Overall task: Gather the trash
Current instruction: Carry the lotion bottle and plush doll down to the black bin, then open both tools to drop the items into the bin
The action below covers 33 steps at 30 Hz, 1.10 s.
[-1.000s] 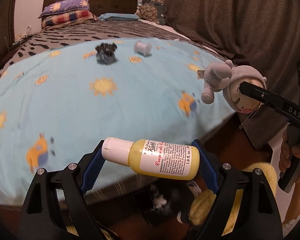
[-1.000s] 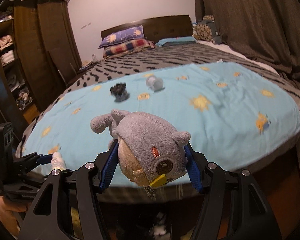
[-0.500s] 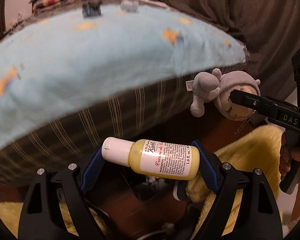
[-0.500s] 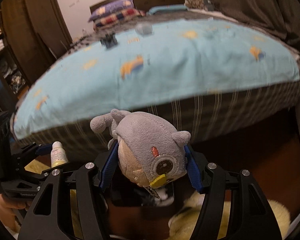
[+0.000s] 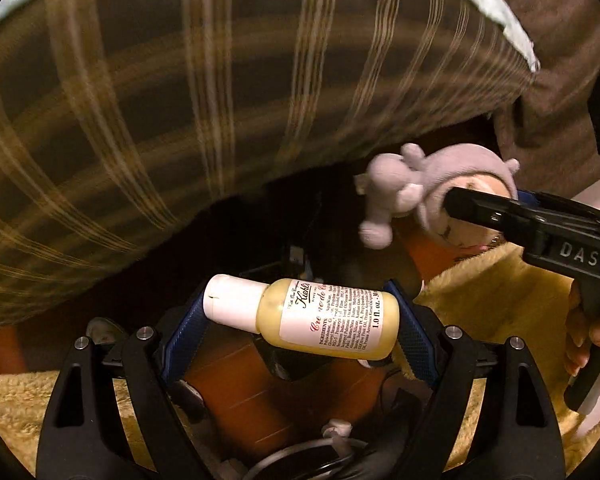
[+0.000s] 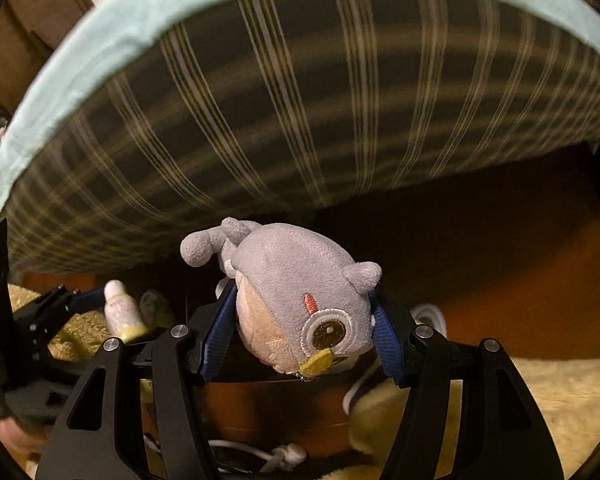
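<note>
Yellow lotion bottle [image 5: 316, 318] lies crosswise, clamped between left fingers [image 5: 186, 330]; right fingers [image 6: 216, 338] clamp plush toy [image 6: 300, 296] (head only).

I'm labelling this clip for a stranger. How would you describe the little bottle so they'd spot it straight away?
Below the striped side of the bed, look between the blue pads of the left claw. The bottle lies sideways there, clamped end to end. It is pale yellow with a white cap and printed label, unlike the grey plush toy nearby.

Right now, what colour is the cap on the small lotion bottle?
White, on the small yellow lotion bottle; the left wrist view shows it best.
</note>
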Each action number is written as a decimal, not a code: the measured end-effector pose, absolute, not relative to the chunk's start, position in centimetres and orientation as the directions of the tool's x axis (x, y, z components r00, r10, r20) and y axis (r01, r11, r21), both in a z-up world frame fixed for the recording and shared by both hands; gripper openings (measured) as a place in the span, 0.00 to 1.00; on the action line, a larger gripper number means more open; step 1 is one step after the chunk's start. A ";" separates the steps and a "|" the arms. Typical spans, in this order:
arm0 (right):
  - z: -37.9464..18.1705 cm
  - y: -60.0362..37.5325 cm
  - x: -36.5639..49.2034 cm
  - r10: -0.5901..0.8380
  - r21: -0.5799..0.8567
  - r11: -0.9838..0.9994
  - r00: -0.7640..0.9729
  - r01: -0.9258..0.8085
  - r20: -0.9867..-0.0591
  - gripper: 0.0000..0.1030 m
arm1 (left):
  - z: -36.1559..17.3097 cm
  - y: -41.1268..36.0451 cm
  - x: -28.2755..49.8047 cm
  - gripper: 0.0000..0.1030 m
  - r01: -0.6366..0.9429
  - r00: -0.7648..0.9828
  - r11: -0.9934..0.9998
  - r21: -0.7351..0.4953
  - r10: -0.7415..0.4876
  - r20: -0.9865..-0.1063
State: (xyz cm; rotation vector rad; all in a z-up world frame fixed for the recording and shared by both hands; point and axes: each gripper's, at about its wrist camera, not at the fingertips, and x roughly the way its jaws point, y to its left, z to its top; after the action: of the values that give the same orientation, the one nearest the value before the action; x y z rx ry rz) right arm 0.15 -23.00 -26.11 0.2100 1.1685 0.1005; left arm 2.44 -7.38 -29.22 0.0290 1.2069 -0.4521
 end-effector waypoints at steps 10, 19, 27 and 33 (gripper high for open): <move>-28.8 -21.9 2.0 0.199 0.225 0.973 0.328 0.044 -0.923 0.64 | -31.2 -7.6 3.3 0.78 0.368 0.235 0.905 -0.211 -0.310 -0.921; -26.2 -24.3 3.2 0.198 0.239 0.969 0.386 0.062 -0.901 0.76 | -29.8 -7.2 3.8 0.88 0.352 0.257 0.913 -0.206 -0.306 -0.917; -21.3 -25.5 2.2 0.198 0.256 0.965 0.490 0.054 -0.849 0.81 | -24.9 -5.6 3.3 0.89 0.334 0.347 0.923 -0.191 -0.309 -0.885; -15.9 -26.4 1.6 0.201 0.264 0.964 0.584 0.024 -0.786 0.82 | -19.7 -4.5 3.4 0.89 0.340 0.426 0.921 -0.192 -0.332 -0.842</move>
State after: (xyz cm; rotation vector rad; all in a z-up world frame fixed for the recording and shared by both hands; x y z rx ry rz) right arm 1.56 -26.40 -15.91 0.2586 0.9437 0.1048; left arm 3.36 -4.48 -19.71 0.0081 1.0503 -0.4204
